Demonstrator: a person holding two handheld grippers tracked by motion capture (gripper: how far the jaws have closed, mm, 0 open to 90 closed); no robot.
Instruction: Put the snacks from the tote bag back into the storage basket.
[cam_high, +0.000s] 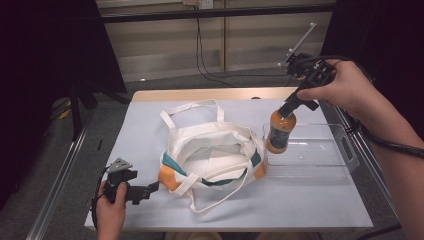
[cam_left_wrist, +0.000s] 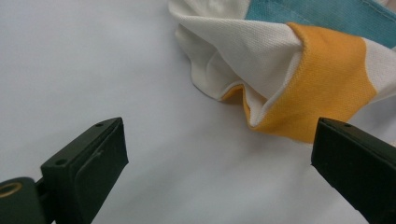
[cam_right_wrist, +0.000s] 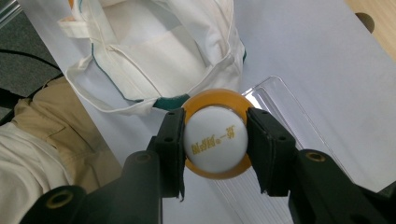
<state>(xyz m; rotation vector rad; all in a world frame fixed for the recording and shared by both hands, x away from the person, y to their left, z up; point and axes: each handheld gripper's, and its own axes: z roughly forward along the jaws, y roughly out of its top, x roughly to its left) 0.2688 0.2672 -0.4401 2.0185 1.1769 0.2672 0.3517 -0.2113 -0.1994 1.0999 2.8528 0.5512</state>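
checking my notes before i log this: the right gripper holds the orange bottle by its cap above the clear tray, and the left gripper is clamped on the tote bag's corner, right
Not quite. The left gripper is open, its fingers apart on the white table, short of the tote bag, as the left gripper view shows. The right gripper does hold the orange bottle by its cap above the clear tray.

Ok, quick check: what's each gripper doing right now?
Left gripper: open, holding nothing, near the tote bag.
Right gripper: shut on the bottle at its cap.
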